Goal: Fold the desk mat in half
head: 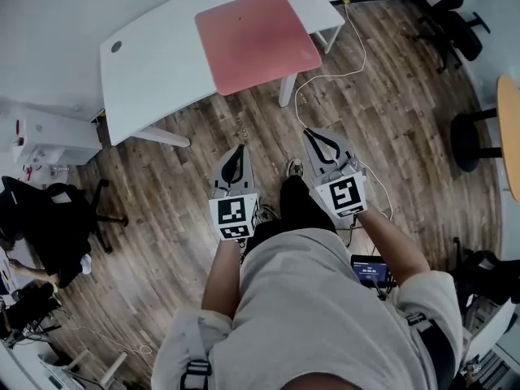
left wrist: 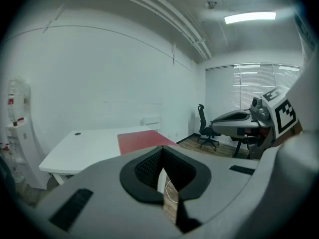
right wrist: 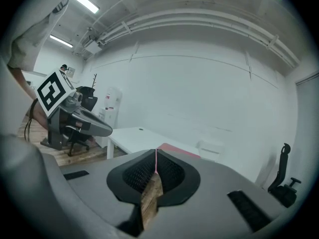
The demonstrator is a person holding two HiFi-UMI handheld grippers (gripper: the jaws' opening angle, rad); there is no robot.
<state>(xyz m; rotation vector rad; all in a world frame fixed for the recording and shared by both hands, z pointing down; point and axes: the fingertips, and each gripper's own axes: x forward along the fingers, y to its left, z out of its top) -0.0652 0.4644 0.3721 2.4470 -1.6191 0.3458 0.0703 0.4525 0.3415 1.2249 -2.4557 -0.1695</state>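
Beyond the left claw, its own grey body hides the near edge of the desk mat and of the white desk. Past the right claw we see only a red strip of that mat, and far to that claw's right, in the head view, a yellow table is cut off by the picture's edge.

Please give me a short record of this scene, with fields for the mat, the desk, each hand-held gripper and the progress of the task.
mat: red desk mat, lying flat, unfolded
support: white desk; the mat lies toward its right end in the head view
left hand-held gripper: jaws shut, empty, over the wooden floor, apart from the desk
right hand-held gripper: jaws shut, empty, also short of the desk
task progress: fold not yet begun
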